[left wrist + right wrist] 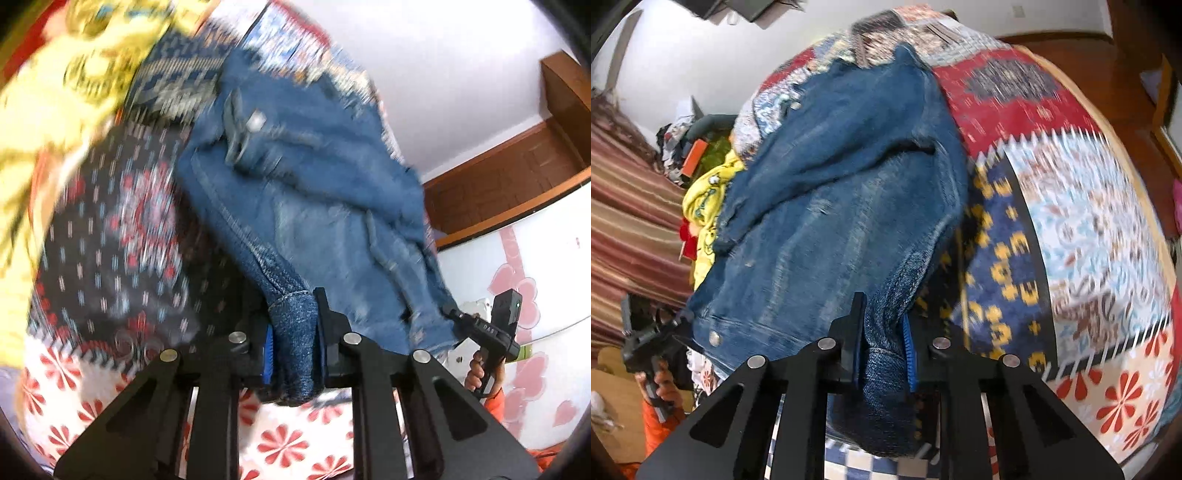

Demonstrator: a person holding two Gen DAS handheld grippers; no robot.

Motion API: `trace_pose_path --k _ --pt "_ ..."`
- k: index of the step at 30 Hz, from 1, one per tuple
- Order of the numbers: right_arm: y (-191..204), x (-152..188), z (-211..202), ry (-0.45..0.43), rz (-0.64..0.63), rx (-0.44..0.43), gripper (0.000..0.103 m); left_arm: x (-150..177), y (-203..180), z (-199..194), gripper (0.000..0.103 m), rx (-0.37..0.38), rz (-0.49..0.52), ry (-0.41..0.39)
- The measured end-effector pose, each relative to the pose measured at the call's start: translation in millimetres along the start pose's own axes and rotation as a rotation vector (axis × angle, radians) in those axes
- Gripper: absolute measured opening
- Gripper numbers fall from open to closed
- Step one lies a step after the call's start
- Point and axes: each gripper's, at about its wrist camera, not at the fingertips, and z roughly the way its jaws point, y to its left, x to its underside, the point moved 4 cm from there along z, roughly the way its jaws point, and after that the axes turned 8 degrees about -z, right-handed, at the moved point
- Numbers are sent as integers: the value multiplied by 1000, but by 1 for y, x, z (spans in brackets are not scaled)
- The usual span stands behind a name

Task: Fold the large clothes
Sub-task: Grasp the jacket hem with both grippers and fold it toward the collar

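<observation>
A blue denim jacket (pixel 295 192) lies stretched over a patchwork bedspread (pixel 110 258). My left gripper (pixel 295 332) is shut on one corner of its hem. My right gripper (pixel 882 343) is shut on the other hem corner; the jacket (pixel 831 192) spreads away from it across the bedspread (pixel 1089 221). Each gripper shows in the other's view, the right one (pixel 452 314) at the jacket's far corner, the left one (pixel 683 325) likewise. Both views are motion-blurred.
A yellow patterned garment (pixel 55 122) lies on the bed beside the jacket, also in the right wrist view (pixel 709 195). More clutter (pixel 683 140) is piled behind it. A striped cloth (pixel 628 206) hangs at left. A wooden headboard or trim (pixel 498 184) and white wall stand beyond.
</observation>
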Motion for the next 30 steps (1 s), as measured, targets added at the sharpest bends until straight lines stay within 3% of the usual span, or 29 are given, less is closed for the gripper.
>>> trace_pose_path --k 5,10,14,18,20,24,30 --pt "30 -36 -19 -96 -106 -1 15 -41 -45 -22 15 40 93 -90" --pt "50 -86 -30 -176 -183 47 14 -101 -70 -29 15 50 115 -155" --pt "56 -141 -38 -270 -203 86 14 -152 -76 -19 14 16 126 -214" --pt "40 -186 -27 -328 -161 128 14 -201 -62 2 14 9 62 -256" --pt "30 -200 -12 -329 -140 149 14 -223 -50 22 14 5 21 -244" --pt "10 -220 43 -266 -101 200 14 -241 -23 76 14 -101 3 -181" --pt "-12 -220 96 -170 -127 260 19 -234 13 137 19 -240 72 -58"
